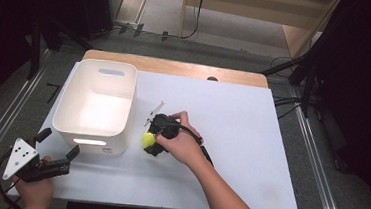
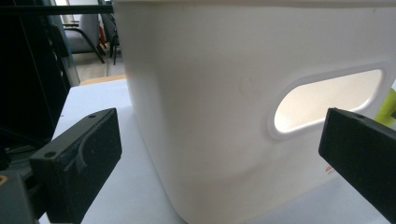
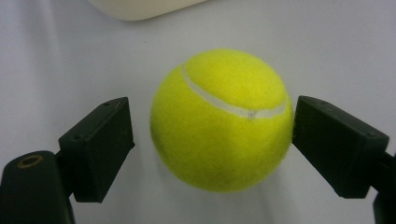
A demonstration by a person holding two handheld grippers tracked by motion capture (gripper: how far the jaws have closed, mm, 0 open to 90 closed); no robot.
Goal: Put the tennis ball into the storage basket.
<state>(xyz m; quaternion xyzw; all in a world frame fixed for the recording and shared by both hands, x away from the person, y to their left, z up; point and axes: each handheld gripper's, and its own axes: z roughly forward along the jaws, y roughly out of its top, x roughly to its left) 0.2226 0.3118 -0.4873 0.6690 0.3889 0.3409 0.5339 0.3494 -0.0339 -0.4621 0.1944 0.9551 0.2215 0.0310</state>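
The fuzzy yellow-green tennis ball (image 3: 222,120), resting on the white table top (image 1: 231,138) beside the white plastic bin (image 1: 95,105), looks light and springy, and is framed mid-way by the right gripper (image 3: 212,135), not yet squeezed, one pad touching.

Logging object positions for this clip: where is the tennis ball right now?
The tennis ball lies on the white table, just right of the white bin, between the right gripper jaws.
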